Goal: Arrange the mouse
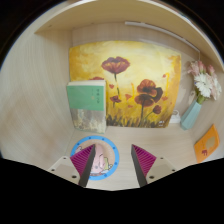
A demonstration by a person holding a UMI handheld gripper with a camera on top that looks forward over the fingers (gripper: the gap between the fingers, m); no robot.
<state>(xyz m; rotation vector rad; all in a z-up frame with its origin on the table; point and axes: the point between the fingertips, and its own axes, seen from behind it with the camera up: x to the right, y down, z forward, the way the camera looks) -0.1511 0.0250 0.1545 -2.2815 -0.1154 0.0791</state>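
Gripper [110,165] is spread wide over the wooden desk [40,150], pink pads [84,158] facing each other with nothing clamped between them. No mouse shows anywhere here, so its heading and long axis can't be told. Just ahead of the fingers lies a round blue-rimmed mat [96,152], partly behind the left finger. Beyond it, a green book [86,106] stands upright against a poppy painting [130,85]. Off right, a teal vase with white flowers [197,100], and an orange card [207,143] flat on the desk.
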